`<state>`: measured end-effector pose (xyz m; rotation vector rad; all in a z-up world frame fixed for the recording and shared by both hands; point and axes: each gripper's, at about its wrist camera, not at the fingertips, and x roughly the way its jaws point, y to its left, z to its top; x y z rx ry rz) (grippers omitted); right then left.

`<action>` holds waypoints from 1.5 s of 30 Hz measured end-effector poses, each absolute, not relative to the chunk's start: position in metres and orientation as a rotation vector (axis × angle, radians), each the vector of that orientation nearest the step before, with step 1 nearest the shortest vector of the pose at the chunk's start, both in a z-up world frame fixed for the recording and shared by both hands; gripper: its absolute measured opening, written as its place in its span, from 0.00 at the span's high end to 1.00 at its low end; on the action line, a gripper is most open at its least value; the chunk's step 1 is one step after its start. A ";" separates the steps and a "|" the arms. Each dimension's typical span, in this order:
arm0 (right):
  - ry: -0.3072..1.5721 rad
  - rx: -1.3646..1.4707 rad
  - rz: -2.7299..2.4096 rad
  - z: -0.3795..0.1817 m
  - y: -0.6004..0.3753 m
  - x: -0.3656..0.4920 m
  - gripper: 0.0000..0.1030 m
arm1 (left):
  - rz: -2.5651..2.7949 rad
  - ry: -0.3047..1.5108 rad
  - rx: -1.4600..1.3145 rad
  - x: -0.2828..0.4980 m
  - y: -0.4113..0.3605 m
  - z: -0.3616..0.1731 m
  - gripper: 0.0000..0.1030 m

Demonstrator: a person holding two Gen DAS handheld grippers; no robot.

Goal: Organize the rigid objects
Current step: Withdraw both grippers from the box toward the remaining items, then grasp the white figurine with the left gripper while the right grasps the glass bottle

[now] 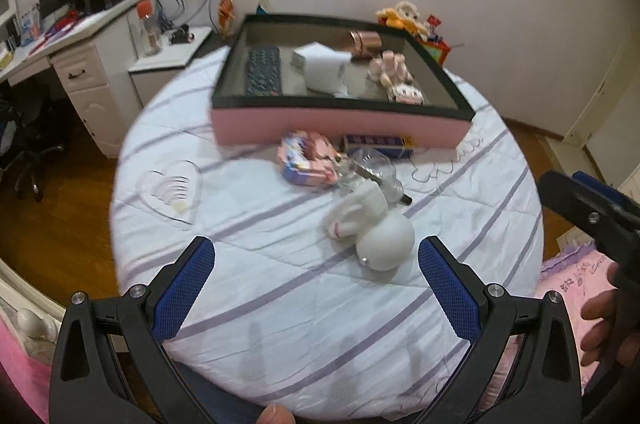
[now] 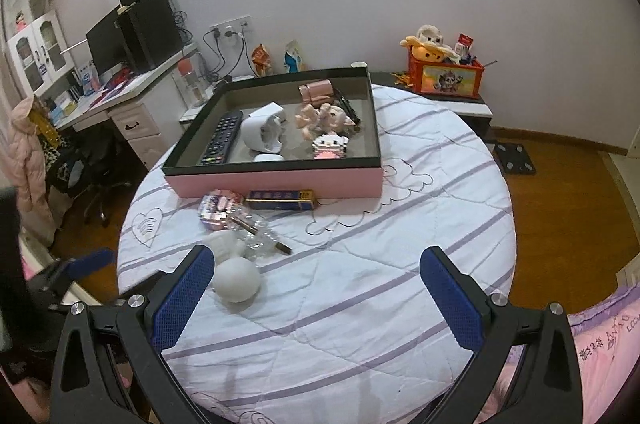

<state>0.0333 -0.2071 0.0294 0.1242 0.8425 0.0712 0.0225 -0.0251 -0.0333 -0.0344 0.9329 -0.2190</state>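
Both the left tool (image 1: 316, 280) and the right tool (image 2: 316, 288) are held agape and empty at the lower frame. Just beyond, at centre, the white bunny (image 1: 374, 228) lies touching the clear bottle (image 1: 370, 170); its round base could roll if nudged. Farther up, the box (image 1: 340, 124) awaits, its near wall liable to be struck.

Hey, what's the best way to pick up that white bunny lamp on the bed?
Probably best to grip the white bunny lamp across its round base, coming from above with the left gripper, which is open and nearest. The base is its widest, firmest-looking part, it lies tipped over with bare bedsheet on both sides, and the ears point toward the clear wrapper.
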 end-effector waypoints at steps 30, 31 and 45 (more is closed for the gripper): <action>0.971 0.138 0.080 -0.018 -0.214 0.076 0.00 | -0.359 0.986 -0.193 0.068 -0.032 -0.086 0.38; 0.974 0.137 0.081 -0.019 -0.213 0.077 0.00 | -0.356 0.987 -0.191 0.068 -0.030 -0.086 0.38; 1.015 0.048 0.154 -0.041 -0.177 0.099 0.00 | -0.258 0.965 -0.157 0.056 0.019 -0.069 0.38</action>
